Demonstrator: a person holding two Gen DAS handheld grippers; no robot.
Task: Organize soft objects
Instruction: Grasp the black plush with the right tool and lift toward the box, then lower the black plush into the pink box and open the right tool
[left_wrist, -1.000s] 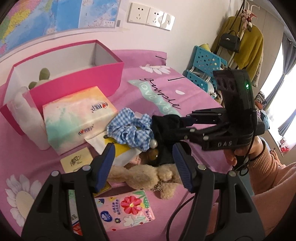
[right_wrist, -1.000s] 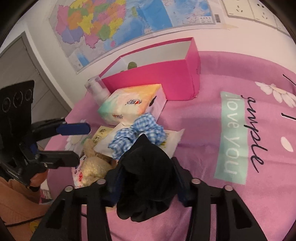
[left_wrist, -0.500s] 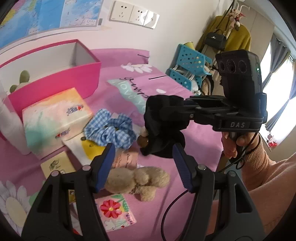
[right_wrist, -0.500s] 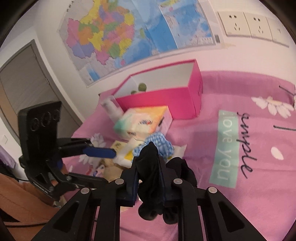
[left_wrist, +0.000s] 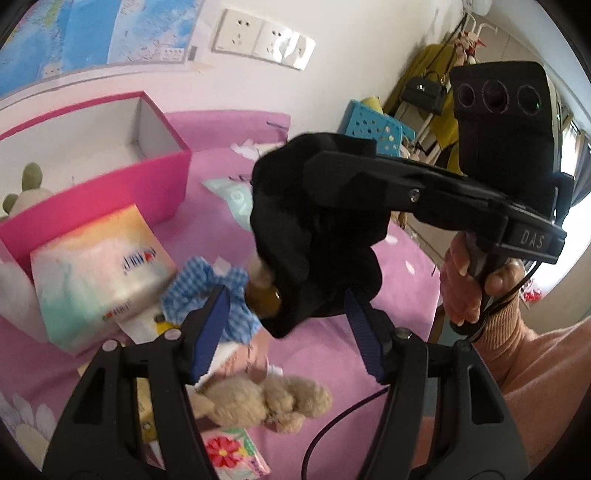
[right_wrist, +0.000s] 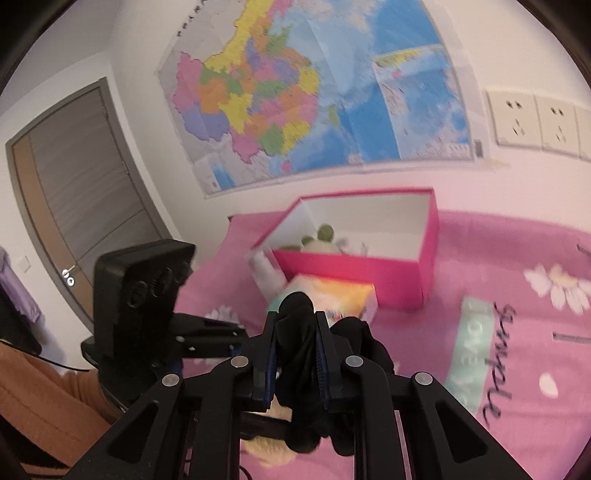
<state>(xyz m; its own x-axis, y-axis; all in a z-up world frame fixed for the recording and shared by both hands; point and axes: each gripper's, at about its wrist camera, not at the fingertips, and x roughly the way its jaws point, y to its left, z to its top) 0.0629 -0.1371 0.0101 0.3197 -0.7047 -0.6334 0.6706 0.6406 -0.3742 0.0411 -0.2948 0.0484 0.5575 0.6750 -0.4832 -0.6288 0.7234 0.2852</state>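
The left tongs (left_wrist: 284, 328) hang unclenched, gripping nothing, above the tan plush bear (left_wrist: 266, 400) on the pink bedspread (left_wrist: 325, 347). Just beyond, the right tongs (right_wrist: 295, 354) pinch only a fold of the floppy black fabric scrunchie (right_wrist: 301, 376), aloft; it could slip free short of the open pink cardboard box (right_wrist: 354, 275).

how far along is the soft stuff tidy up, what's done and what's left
Done: one green-eared plush toy sits in the pink box. In hand: the right claw is shut on a black scrunchie, held above the bedspread. Left: the blue gingham scrunchie and tan teddy lie out; the left claw is open, empty.
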